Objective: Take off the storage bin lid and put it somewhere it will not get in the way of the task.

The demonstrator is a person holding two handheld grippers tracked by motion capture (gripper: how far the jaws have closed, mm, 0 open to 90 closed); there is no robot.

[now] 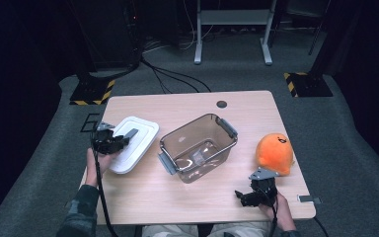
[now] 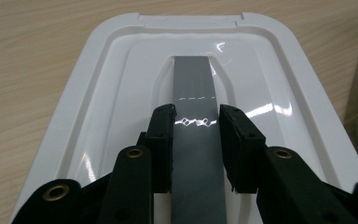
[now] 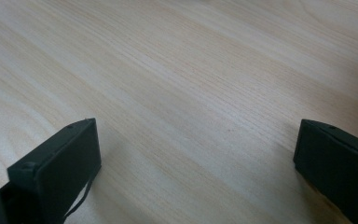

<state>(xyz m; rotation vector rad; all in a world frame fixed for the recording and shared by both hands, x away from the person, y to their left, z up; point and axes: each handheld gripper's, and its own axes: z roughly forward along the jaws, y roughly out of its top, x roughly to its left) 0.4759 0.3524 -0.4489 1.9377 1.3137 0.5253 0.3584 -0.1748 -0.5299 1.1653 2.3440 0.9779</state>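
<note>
Step in hand, as I judge it: picking up the white lid [image 1: 133, 143] by its grey handle strip [image 2: 196, 140], presumably to cap the clear brown container [image 1: 199, 147].

Your left gripper [image 1: 112, 142] sits over the near-left end of the lid, at about 9 o'clock from the container. In the left gripper view the fingers [image 2: 162, 144] stand either side of the grey strip, drawn in as far as they go and pressing its edges; read as clamped on the strip. The lid lies flat on the surface [image 1: 187, 197].

Your right gripper [image 1: 256, 195] rests near the front edge at about 5 o'clock from the container, just in front of the orange plush toy [image 1: 275, 153]. Its fingers [image 3: 58, 172] are wide apart with only bare wood between them.

Next move calls for: a straight lift so the lid comes up level, then a carry toward 3 o'clock over the container's open mouth. Line the lid's long side with the container, which sits skewed on the surface. The grey latches [image 1: 227, 127] at its ends look folded outward; keep clear of them.

View differences: the left gripper view gives the finger-to-strip contact, which the high view is too small to settle. The high view gives the layout: lid, container and toy from left to right, and both hands.
</note>
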